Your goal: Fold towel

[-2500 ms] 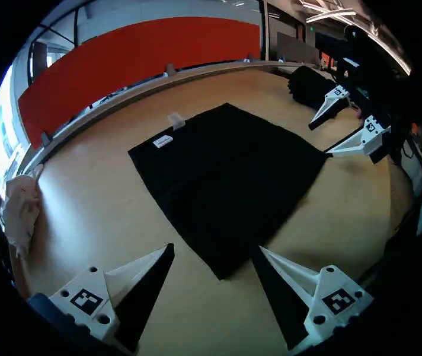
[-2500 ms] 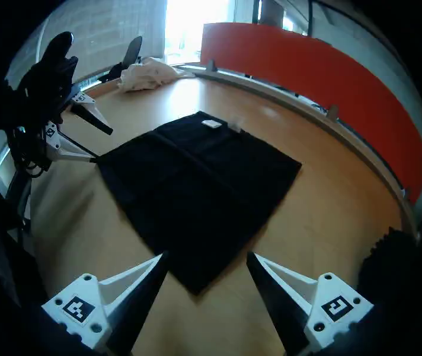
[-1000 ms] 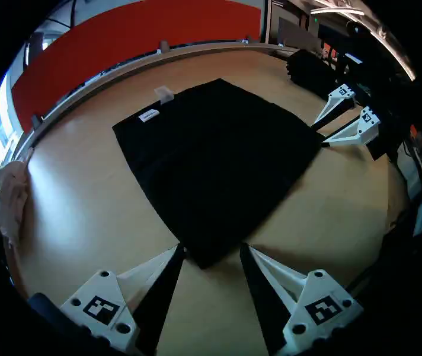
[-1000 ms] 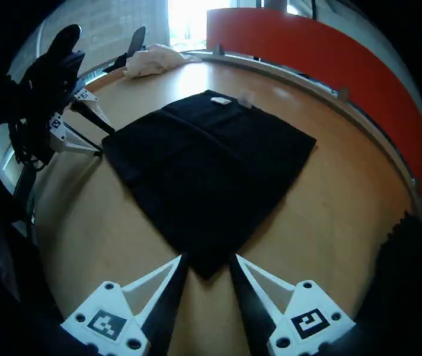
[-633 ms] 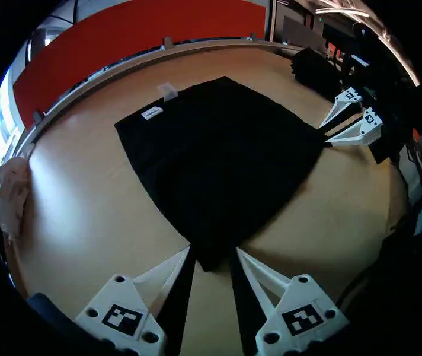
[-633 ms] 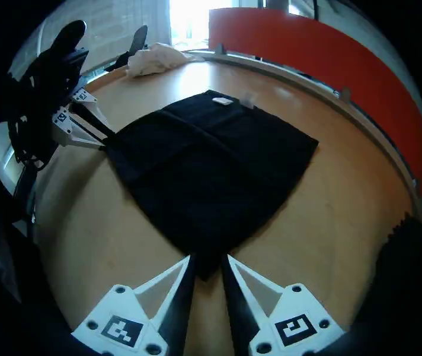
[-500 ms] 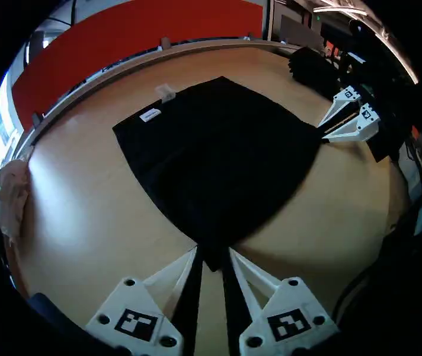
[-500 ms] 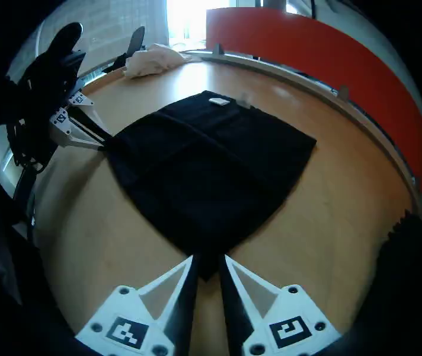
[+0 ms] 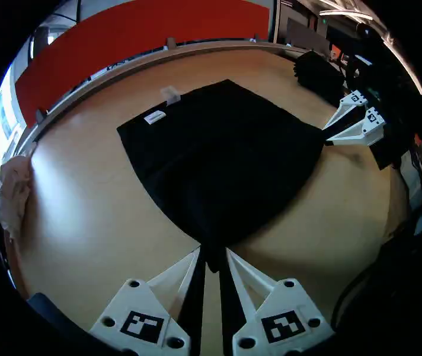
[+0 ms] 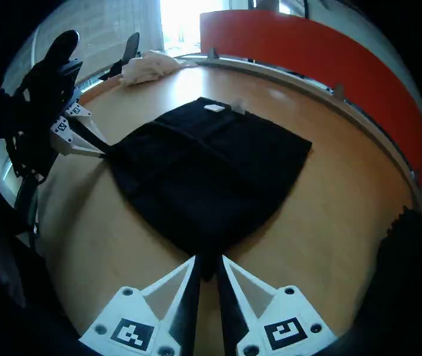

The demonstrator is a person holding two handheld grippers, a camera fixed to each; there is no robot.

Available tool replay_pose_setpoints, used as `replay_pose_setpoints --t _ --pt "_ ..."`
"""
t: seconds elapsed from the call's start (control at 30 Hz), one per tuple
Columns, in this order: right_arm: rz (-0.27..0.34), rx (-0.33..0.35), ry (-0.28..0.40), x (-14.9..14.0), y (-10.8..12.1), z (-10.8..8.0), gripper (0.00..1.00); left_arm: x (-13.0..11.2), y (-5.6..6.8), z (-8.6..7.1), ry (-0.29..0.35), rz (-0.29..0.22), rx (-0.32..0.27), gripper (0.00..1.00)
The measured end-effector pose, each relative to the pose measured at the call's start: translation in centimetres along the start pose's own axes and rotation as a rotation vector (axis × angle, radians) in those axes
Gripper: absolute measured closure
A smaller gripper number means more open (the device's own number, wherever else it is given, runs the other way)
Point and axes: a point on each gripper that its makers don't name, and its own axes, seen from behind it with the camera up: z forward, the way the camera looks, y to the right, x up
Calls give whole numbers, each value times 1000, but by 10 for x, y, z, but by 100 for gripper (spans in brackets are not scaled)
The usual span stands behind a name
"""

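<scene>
Left gripper view: the left gripper (image 9: pixel 211 265) is pinched narrow on the nearest corner of the black towel (image 9: pixel 223 154); the right gripper (image 10: pixel 208 268) clamps the neighbouring corner likewise. From both, it lies flat straight ahead, free edge farthest.
</scene>
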Motion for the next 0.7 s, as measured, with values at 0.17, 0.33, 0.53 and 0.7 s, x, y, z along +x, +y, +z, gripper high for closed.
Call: replay_pose_setpoints --t 0.17,0.33,0.53,0.7 --pt "-1 -14 29 14 2 -11 82 12 -3 -14 24 -30 7 86" --pt "2 -30 68 31 4 -26 82 25 -3 -29 44 -52 5 86" --pt "1 -40 107 50 5 -47 82 42 -5 -47 70 -67 12 86" --pt "-2 -41 128 63 4 -62 83 53 -8 -60 84 -67 24 86"
